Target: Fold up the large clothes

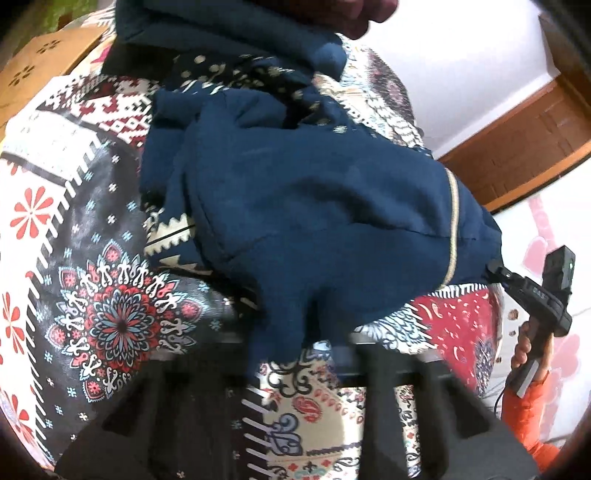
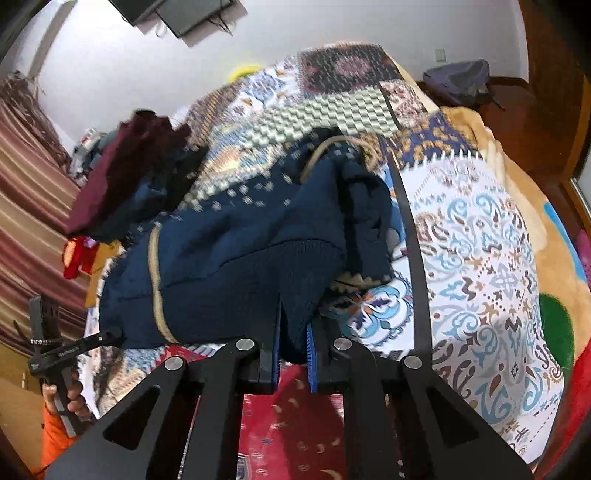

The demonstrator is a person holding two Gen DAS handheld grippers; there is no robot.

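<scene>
A navy sweater (image 1: 314, 206) with a beige stripe lies bunched on a patterned bedspread (image 1: 110, 314). In the left wrist view my left gripper (image 1: 295, 350) is blurred at the bottom edge, shut on a lobe of the sweater's hem. At the right of that view my right gripper (image 1: 495, 271), held by a hand in an orange sleeve, bites the striped edge. In the right wrist view the sweater (image 2: 240, 251) fills the middle, and my right gripper (image 2: 293, 332) is shut on navy cloth between its blue pads. My left gripper (image 2: 110, 336) touches the hem at the left.
A maroon garment (image 2: 122, 170) and other dark clothes (image 1: 221, 33) lie piled beyond the sweater. A tan blanket (image 2: 491, 147) borders the bedspread (image 2: 480, 240). A backpack (image 2: 458, 81) sits on the floor by the wall. A striped curtain (image 2: 29, 206) hangs at the left.
</scene>
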